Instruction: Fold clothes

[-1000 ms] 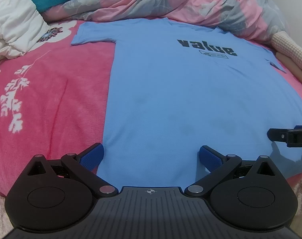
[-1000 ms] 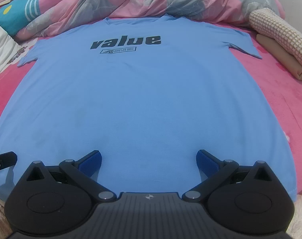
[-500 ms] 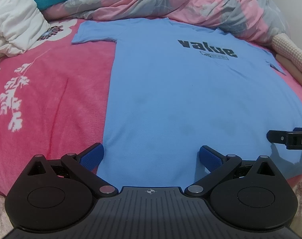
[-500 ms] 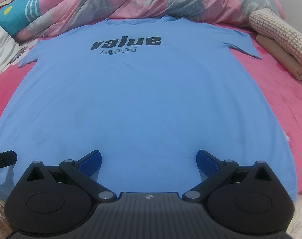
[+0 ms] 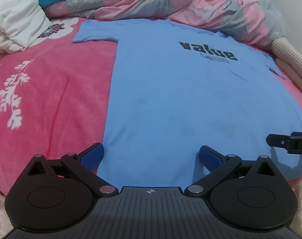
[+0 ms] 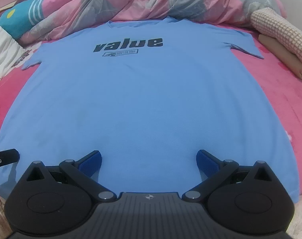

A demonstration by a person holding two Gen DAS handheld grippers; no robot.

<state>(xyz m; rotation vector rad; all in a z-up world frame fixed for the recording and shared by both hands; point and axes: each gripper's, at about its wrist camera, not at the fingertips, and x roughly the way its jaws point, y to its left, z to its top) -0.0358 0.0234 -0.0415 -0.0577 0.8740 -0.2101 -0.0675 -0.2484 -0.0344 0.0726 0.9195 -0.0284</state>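
A light blue T-shirt [image 5: 170,103] [image 6: 147,99] with the dark print "value" lies flat, front up, on a pink bed, collar at the far end and both sleeves spread. My left gripper [image 5: 151,155] is open over the shirt's near left hem corner, its left fingertip at the shirt's side edge. Over the near hem further right, my right gripper [image 6: 149,159] is open too, with only flat cloth between its blue pads. The tip of the right gripper [image 5: 288,142] pokes in at the right edge of the left wrist view.
A pink blanket with white flowers [image 5: 41,99] covers the bed. A rumpled pink and grey quilt [image 6: 151,2] lies behind the collar. White cloth [image 5: 13,27] and a teal pillow [image 6: 21,20] lie far left. Folded beige and knitted clothes [image 6: 280,39] lie far right.
Both grippers have crept very slightly forward and stay open. The shirt lies as before.
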